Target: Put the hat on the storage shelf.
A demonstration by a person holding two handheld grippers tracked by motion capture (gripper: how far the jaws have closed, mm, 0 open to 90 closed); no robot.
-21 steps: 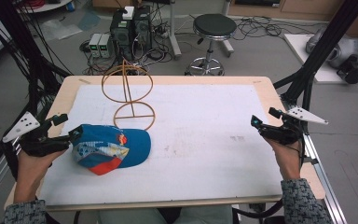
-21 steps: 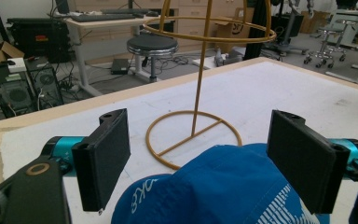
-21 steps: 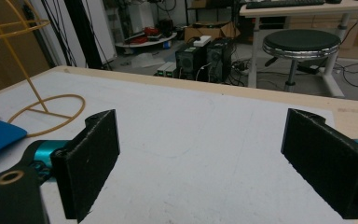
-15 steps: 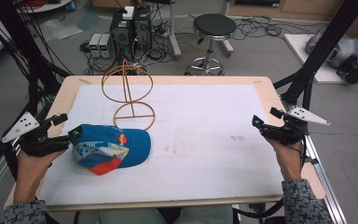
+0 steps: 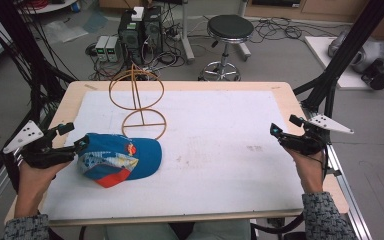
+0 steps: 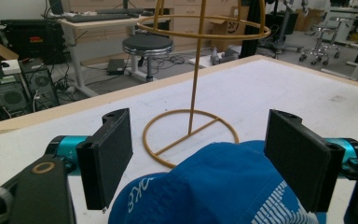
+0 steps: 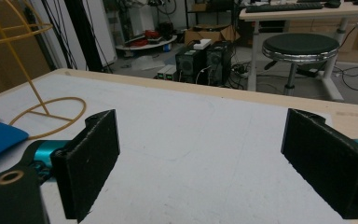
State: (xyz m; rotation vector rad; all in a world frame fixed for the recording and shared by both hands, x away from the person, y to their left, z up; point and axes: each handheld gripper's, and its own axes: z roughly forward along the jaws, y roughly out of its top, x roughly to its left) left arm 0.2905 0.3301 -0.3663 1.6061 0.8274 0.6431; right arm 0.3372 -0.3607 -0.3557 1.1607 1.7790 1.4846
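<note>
Your left gripper (image 5: 72, 136) sits at the blue cap (image 5: 117, 159), jaws spread wide — nothing grasped yet.

The cap lies near the bench's (image 5: 220, 210) left edge, just in front of the yellow wire stand (image 5: 139, 107), its crown between your released left jaws, pads not pressing it. Your right gripper (image 5: 284, 126) hovers at the right edge — jaws wide apart too, holding nothing, well apart from the cap.

- A yellow wire stand (image 5: 139, 100) stands on the white mat (image 5: 220, 150), far left.
- A black stool (image 5: 226, 30) and computer towers (image 5: 140, 30) sit beyond the table (image 5: 180, 86).
</note>
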